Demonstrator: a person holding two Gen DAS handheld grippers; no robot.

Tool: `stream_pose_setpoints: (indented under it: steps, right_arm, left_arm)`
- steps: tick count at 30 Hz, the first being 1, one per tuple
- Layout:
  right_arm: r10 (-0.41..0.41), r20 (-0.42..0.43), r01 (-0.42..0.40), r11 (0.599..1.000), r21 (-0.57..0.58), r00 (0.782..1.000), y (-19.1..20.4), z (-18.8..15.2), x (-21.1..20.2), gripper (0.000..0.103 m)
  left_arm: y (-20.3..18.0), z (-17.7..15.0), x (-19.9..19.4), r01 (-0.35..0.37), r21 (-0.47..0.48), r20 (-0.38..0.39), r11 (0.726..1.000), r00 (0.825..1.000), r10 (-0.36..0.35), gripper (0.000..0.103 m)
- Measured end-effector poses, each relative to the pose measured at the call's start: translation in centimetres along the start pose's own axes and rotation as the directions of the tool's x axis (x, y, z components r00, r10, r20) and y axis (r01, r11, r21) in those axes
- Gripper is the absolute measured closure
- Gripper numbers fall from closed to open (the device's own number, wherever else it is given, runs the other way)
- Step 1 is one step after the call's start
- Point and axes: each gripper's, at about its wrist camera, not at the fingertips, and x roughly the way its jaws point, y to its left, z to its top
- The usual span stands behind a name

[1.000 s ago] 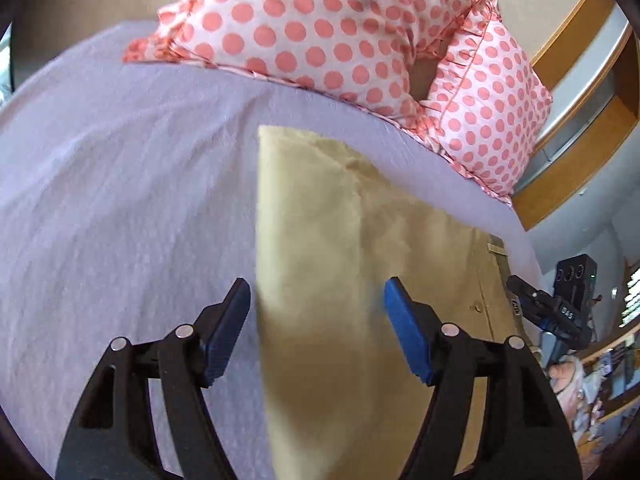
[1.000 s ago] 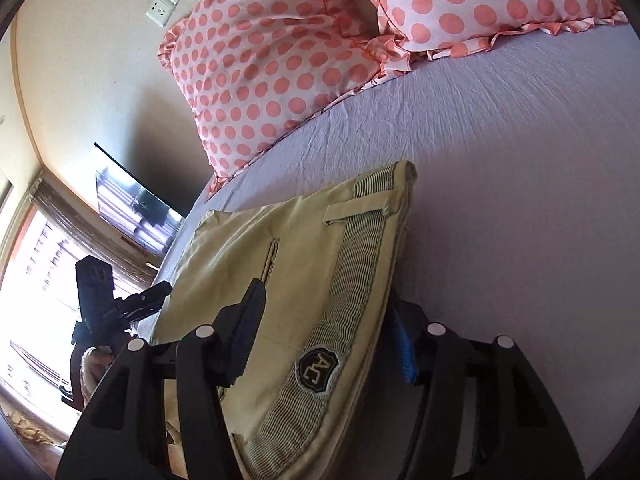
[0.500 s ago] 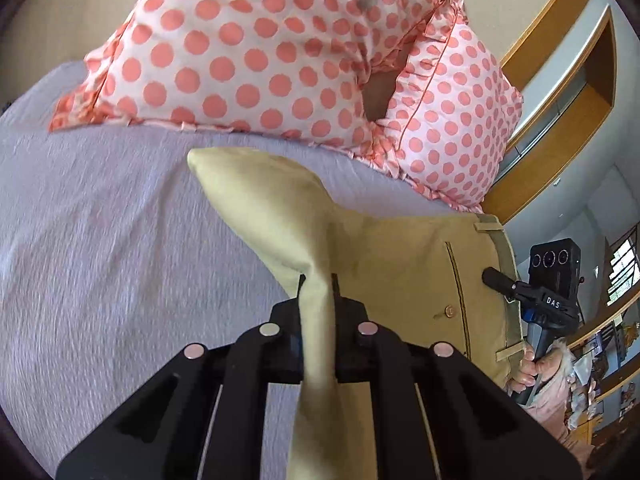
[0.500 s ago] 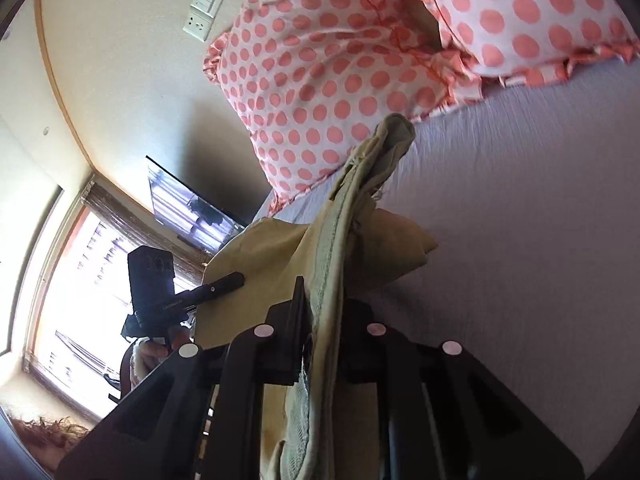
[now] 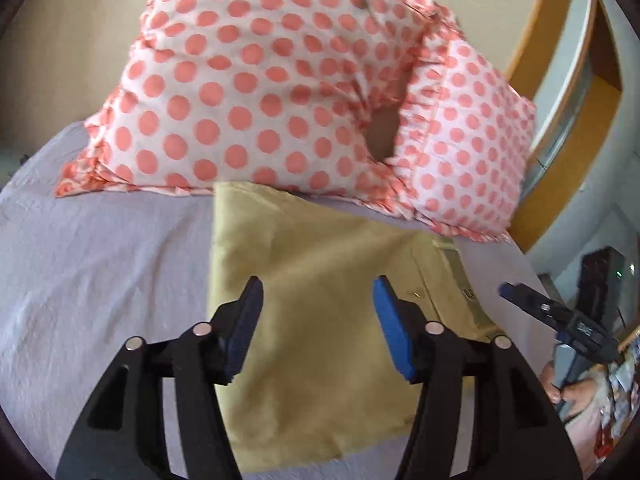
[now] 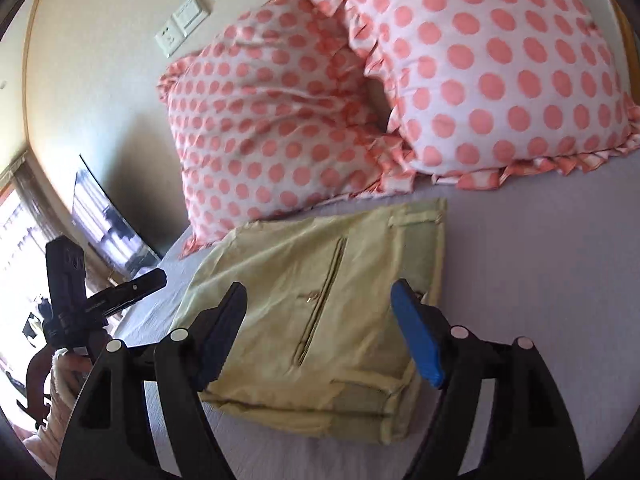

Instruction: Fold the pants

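Observation:
The khaki pants [image 5: 320,280] lie folded flat on the lavender bedsheet [image 5: 100,264], their far edge touching the pillows. In the right wrist view the pants [image 6: 320,304] show a pocket seam and the waistband along the right edge. My left gripper [image 5: 318,312] is open and empty, just above the near part of the fold. My right gripper [image 6: 320,312] is open and empty above the waistband end. Each gripper shows in the other's view: the right one [image 5: 560,316] at the far right, the left one [image 6: 100,296] at the far left.
Two white pillows with coral dots [image 5: 280,80] [image 6: 500,72] lean against the wall at the bed's head. A wall switch and socket [image 6: 182,24] sit above them. A TV [image 6: 108,224] and a window are at the left, and wooden trim [image 5: 560,92] is at the right.
Both grippers shut on the pants, lifted them and carried them toward the pillows. Both have now opened and let go, and the pants lie folded flat.

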Motion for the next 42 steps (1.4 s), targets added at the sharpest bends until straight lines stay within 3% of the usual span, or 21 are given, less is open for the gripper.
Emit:
stream_pose_setpoints:
  steps: [3, 5, 7, 8, 9, 10, 14, 17, 20, 23, 25, 42]
  right_arm:
    - [-0.021, -0.125, 0.026, 0.999, 0.037, 0.992, 0.6, -1.0, 3.2, 0.012]
    - [-0.065, -0.183, 0.077, 0.995, 0.060, 0.981, 0.3, -2.1, 4.4, 0.012]
    - [-0.116, -0.161, 0.122, 0.992, 0.030, 0.980, 1.1, -2.7, 3.6, 0.010]
    - [-0.167, -0.153, 0.169, 0.986, 0.000, 0.974, 1.9, -3.0, 2.9, 0.007]
    - [-0.215, -0.137, 0.212, 0.977, -0.033, 0.967, 2.9, -3.5, 2.1, 0.003]
    - [-0.254, -0.110, 0.248, 0.967, -0.064, 0.961, 3.9, -4.2, 1.3, 0.001]
    - [-0.365, -0.036, 0.353, 0.917, -0.184, 0.930, 7.2, -8.3, -0.4, 0.001]
    - [-0.394, -0.084, 0.371, 0.906, -0.205, 0.915, 7.9, -11.0, 0.7, 0.001]
    - [-0.417, -0.110, 0.393, 0.899, -0.191, 0.902, 7.7, -12.4, 1.5, 0.001]
    - [-0.445, -0.097, 0.421, 0.886, -0.195, 0.890, 7.9, -12.6, 1.3, 0.001]
    - [-0.485, -0.103, 0.455, 0.863, -0.221, 0.868, 8.2, -12.8, 1.8, 0.001]
    - [-0.503, -0.086, 0.481, 0.856, -0.191, 0.860, 8.3, -13.0, 1.6, 0.001]
  left_arm:
    - [-1.5, -2.0, 2.4, 0.034, 0.009, -0.105, 0.999, 0.994, -0.033, 0.031]
    - [-1.7, -3.3, 4.5, -0.028, 0.011, -0.177, 1.000, 0.984, 0.030, 0.029]
    - [-1.9, -4.5, 4.7, -0.072, 0.035, -0.177, 0.997, 0.981, 0.077, 0.026]
    - [-2.2, -5.0, 4.1, -0.097, 0.056, -0.160, 0.994, 0.981, 0.105, 0.020]
    - [-2.5, -5.5, 3.4, -0.132, 0.071, -0.148, 0.989, 0.979, 0.142, 0.007]
    - [-2.8, -6.1, 2.6, -0.182, 0.083, -0.130, 0.980, 0.973, 0.191, 0.003]
    - [-3.2, -9.3, -0.3, -0.320, 0.109, -0.105, 0.941, 0.938, 0.331, 0.002]
    - [-2.5, -11.5, -1.0, -0.326, 0.068, -0.167, 0.943, 0.928, 0.333, 0.002]
    - [-3.0, -12.7, -1.9, -0.378, 0.093, -0.132, 0.921, 0.912, 0.387, 0.002]
    - [-3.0, -13.1, -2.0, -0.374, 0.090, -0.129, 0.923, 0.915, 0.383, 0.002]
    - [-3.6, -13.4, -1.6, -0.407, 0.134, -0.119, 0.904, 0.899, 0.423, 0.002]
    - [-3.6, -13.8, -1.7, -0.414, 0.115, -0.078, 0.903, 0.902, 0.424, 0.002]
